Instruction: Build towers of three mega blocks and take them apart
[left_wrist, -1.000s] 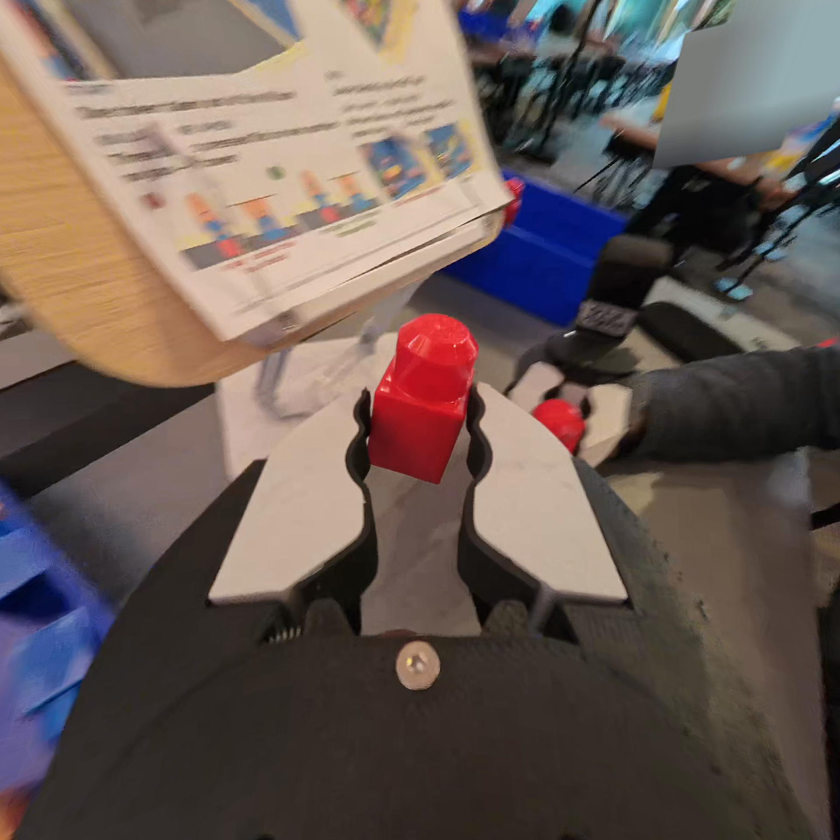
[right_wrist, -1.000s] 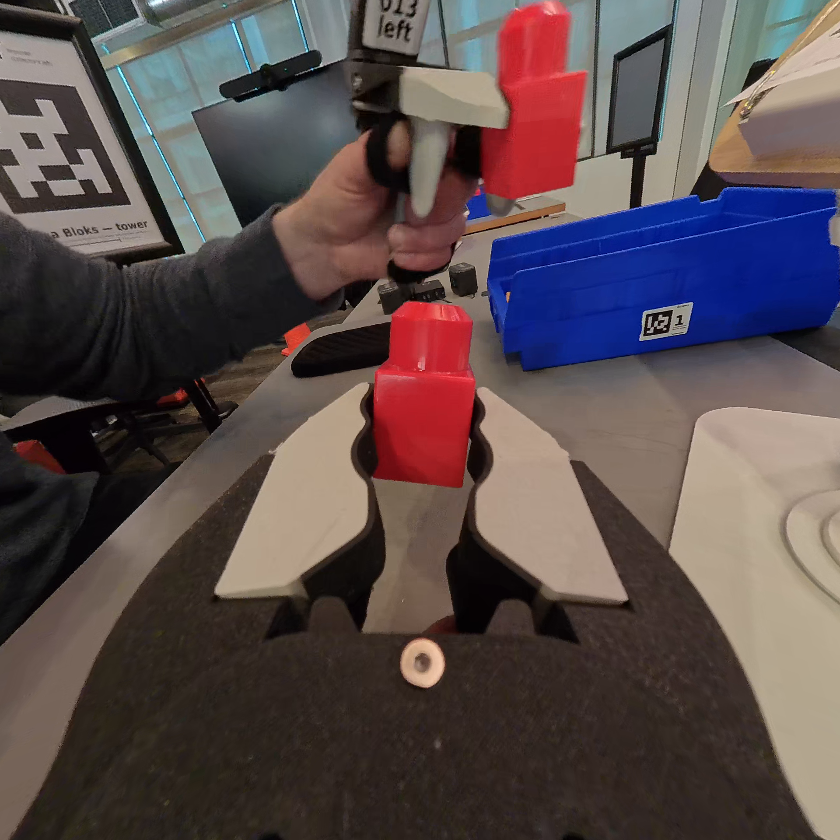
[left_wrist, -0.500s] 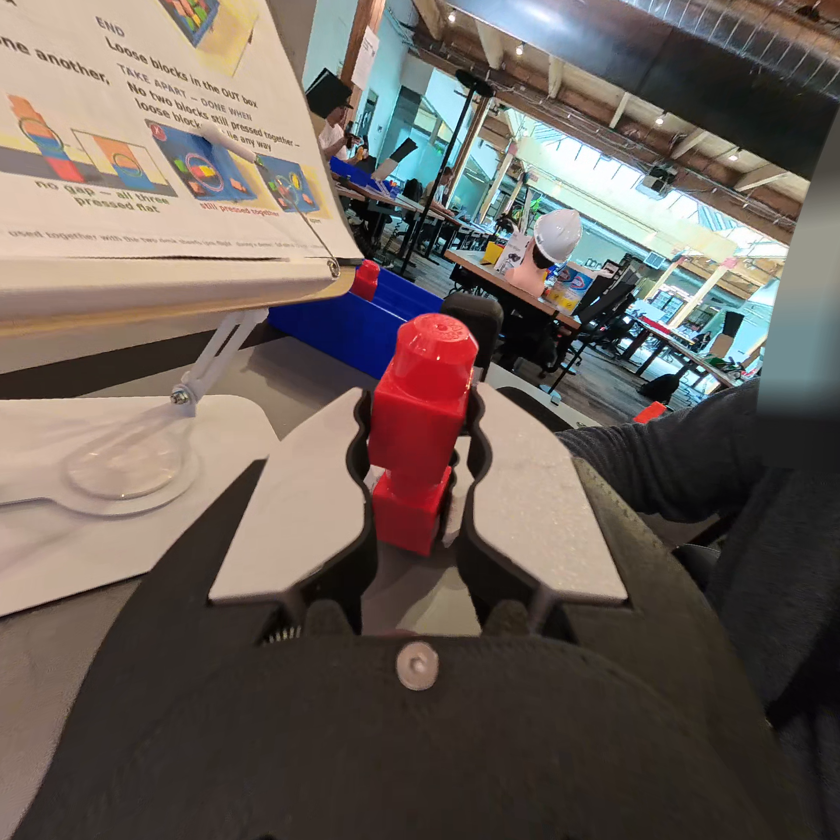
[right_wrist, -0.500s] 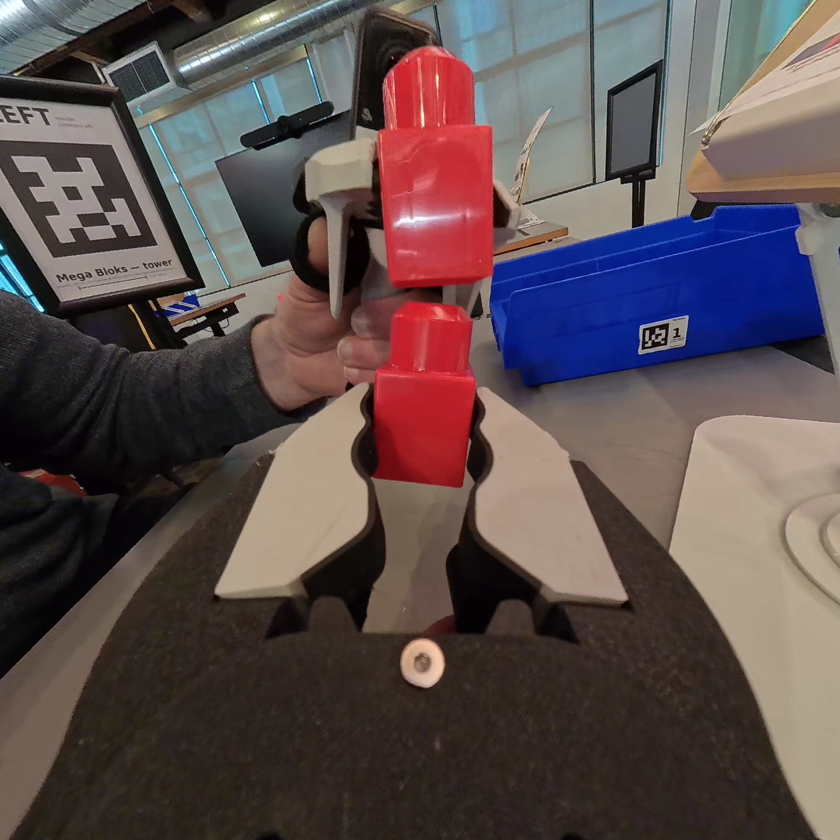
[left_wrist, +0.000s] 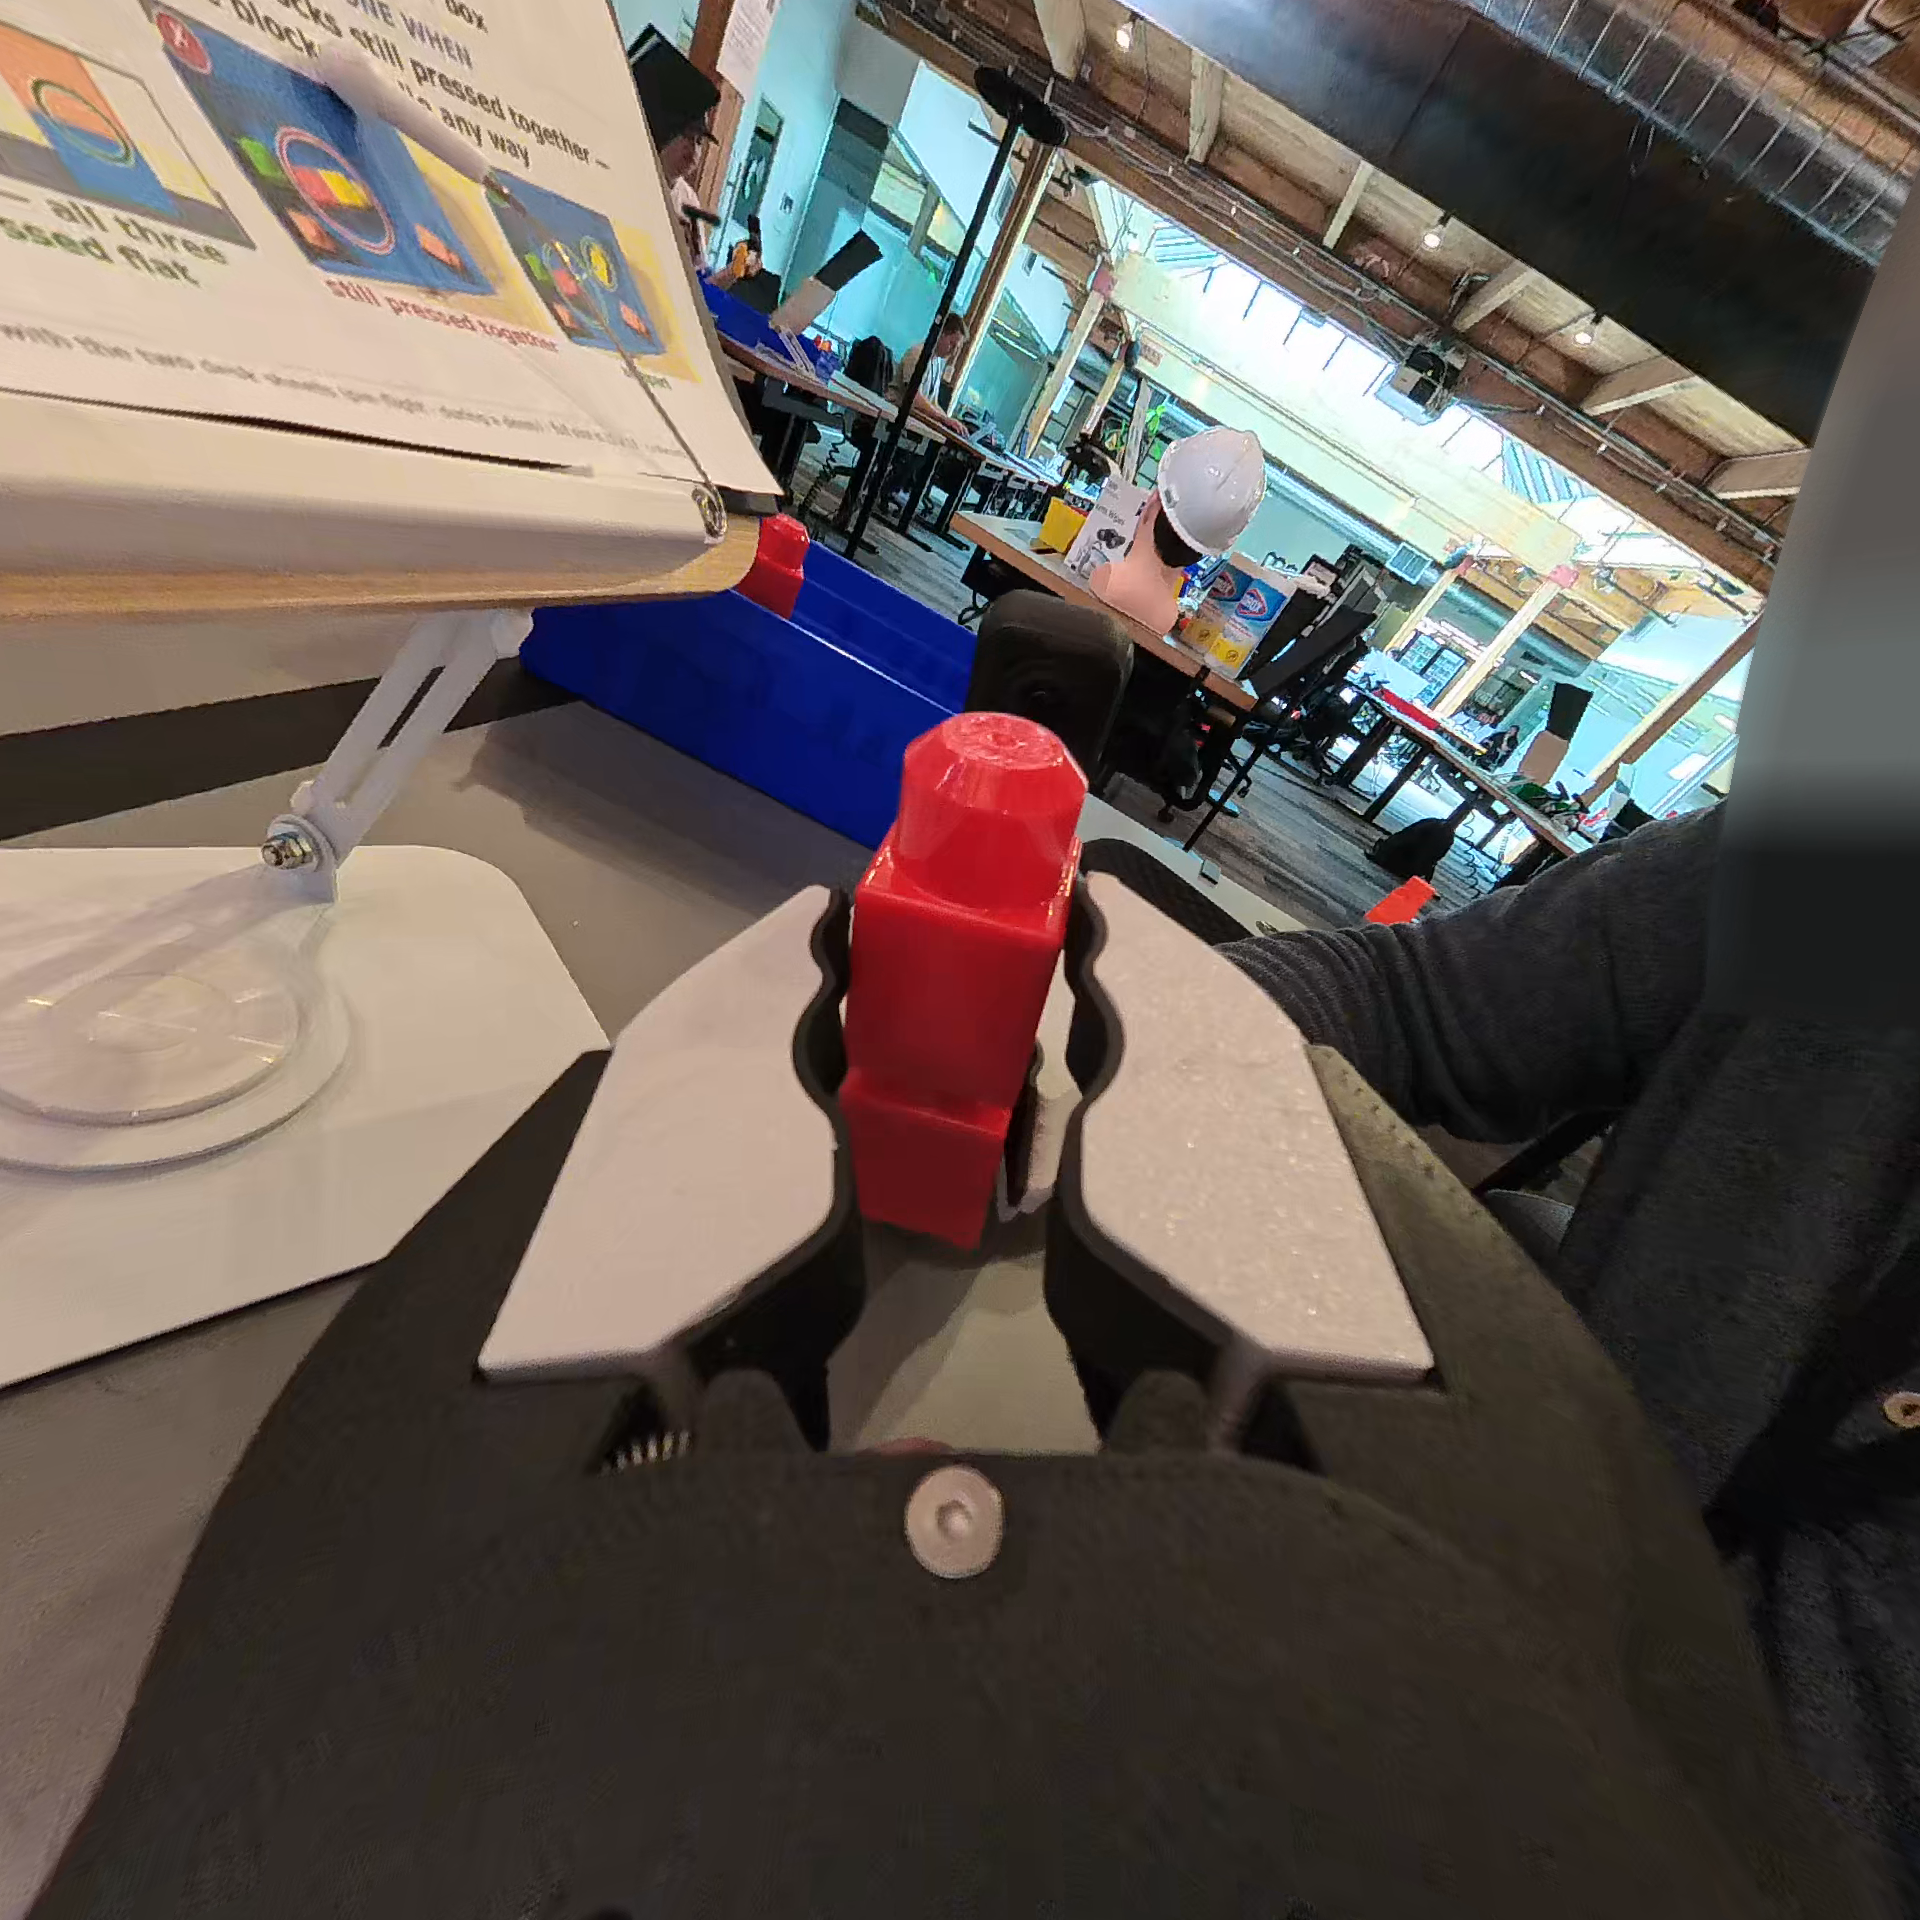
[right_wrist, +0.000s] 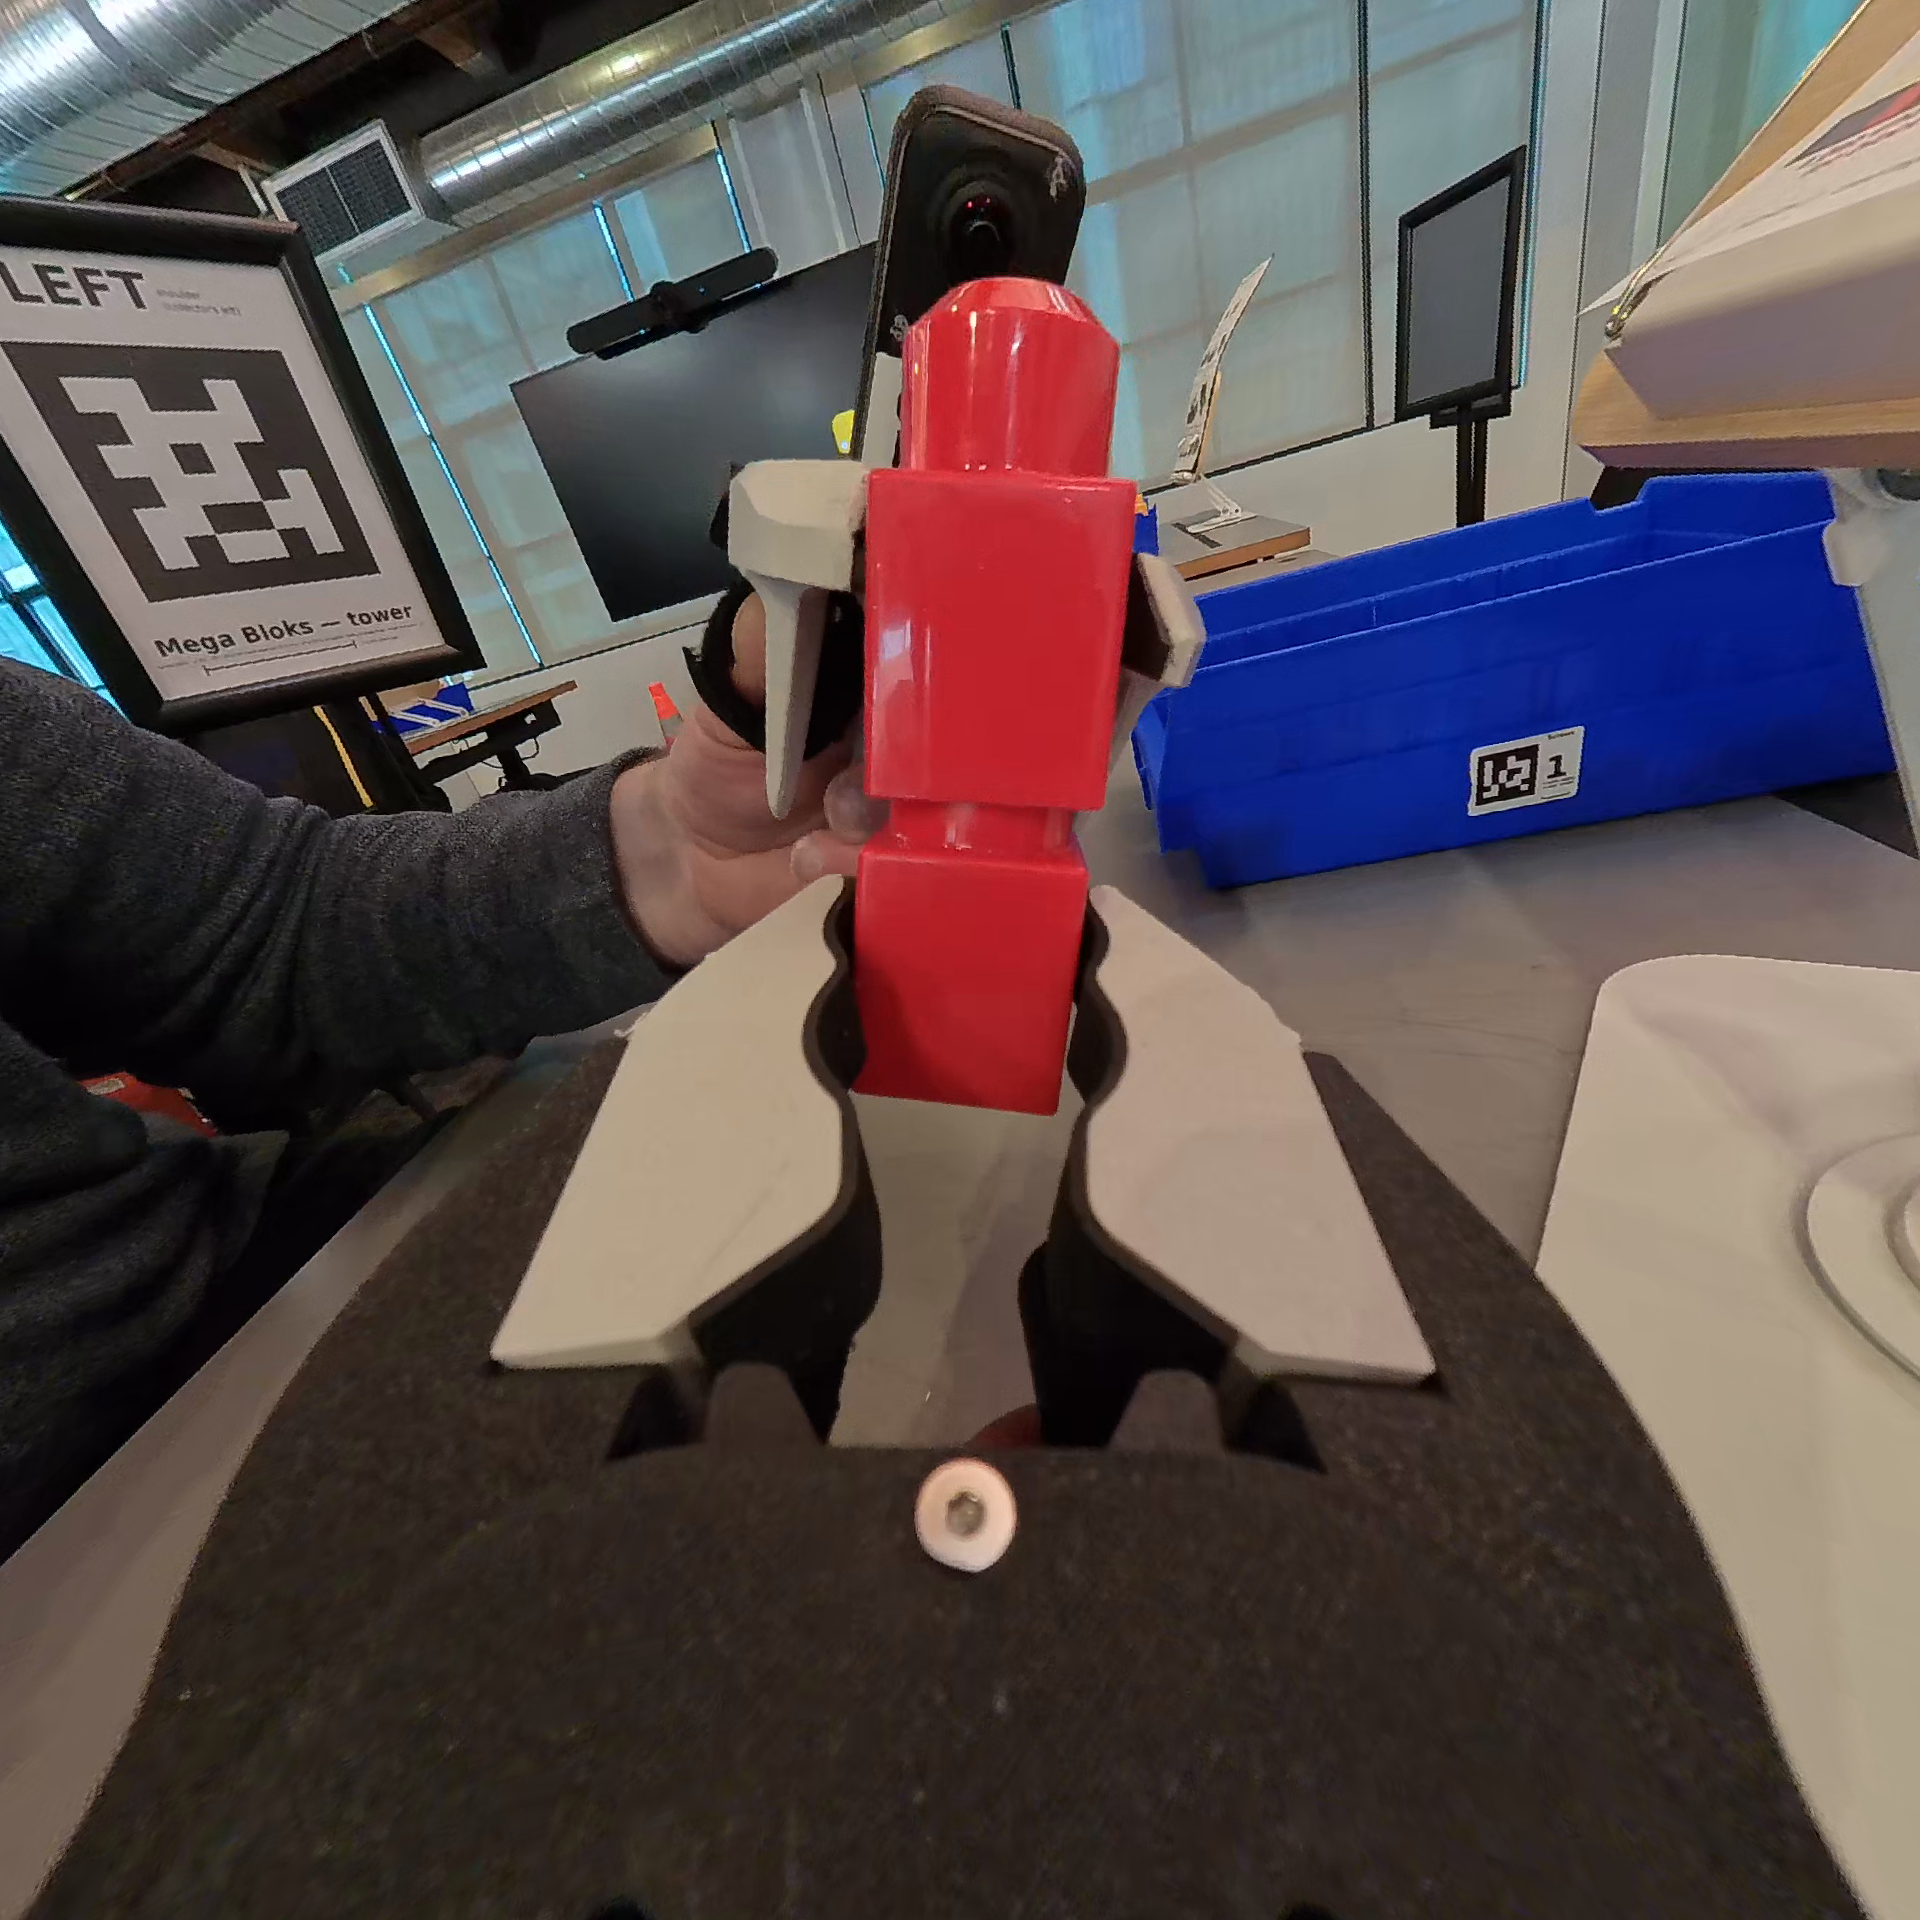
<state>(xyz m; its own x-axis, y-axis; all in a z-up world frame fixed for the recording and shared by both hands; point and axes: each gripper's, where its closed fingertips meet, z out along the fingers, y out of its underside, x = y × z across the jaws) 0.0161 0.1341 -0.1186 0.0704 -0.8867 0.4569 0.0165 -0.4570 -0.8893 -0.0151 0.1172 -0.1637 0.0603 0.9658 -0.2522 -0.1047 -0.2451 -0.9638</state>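
Note:
My left gripper (left_wrist: 951, 971) is shut on a red mega block (left_wrist: 956, 956), the upper one. It sits on the stud of a second red block (left_wrist: 920, 1169), the lower one. My right gripper (right_wrist: 961, 987) is shut on that lower red block (right_wrist: 961, 987). In the right wrist view the upper block (right_wrist: 997, 634) stands on the lower one with a sliver of stud showing between them, and the left gripper (right_wrist: 992, 623) grips it from behind, held by a hand (right_wrist: 717, 831). Both blocks are held above the grey table (right_wrist: 1455, 956).
A blue bin (right_wrist: 1507, 665) stands on the table at the back, with another red block (left_wrist: 774, 561) in it. A white document stand (left_wrist: 260, 997) with an instruction sheet (left_wrist: 312, 239) is close by. A framed marker sign (right_wrist: 208, 457) stands at the left. The gap from one gripper's tips to the other's is roughly 5 centimetres.
The left gripper swung its red block upright over the right gripper's block and lowered it onto the stud. The gap between the two blocks has nearly closed.

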